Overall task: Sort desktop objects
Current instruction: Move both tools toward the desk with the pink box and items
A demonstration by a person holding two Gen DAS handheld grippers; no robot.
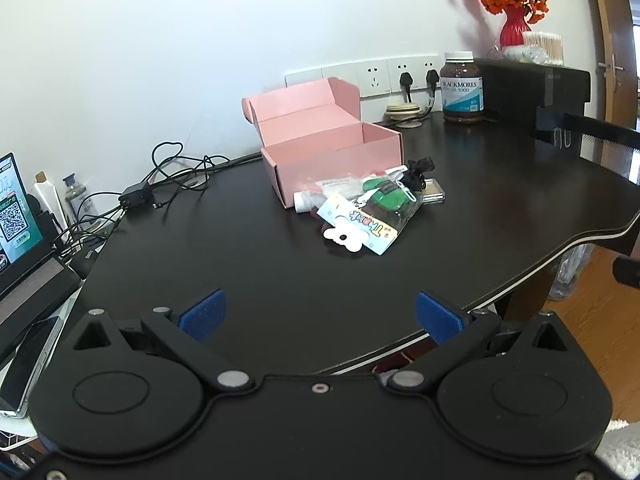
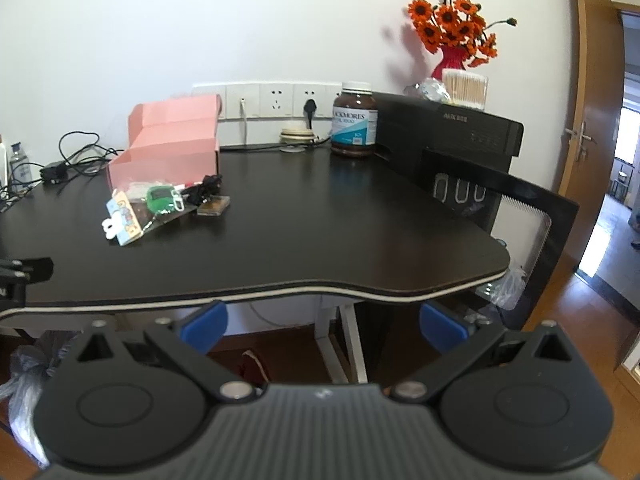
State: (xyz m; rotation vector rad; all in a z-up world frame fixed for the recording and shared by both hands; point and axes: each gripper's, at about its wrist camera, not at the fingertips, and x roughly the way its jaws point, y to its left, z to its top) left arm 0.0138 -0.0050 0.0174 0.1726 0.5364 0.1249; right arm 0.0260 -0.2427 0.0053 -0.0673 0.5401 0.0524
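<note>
Dark counter (image 1: 480, 208) carries my pink box (image 1: 332, 152) toward its back edge, lid up, interior looking empty. Small packaged items (image 1: 360, 208) lie heaped against its front wall. My left gripper (image 1: 320, 316) and right gripper (image 2: 324, 326) gape wide, holding nothing.

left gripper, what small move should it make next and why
Probably ease the left gripper forward over the desk toward the pile of small items. Its jaws are open and empty, the pile lies loose in front of the open pink box, and the right gripper sits back off the desk edge.
</note>
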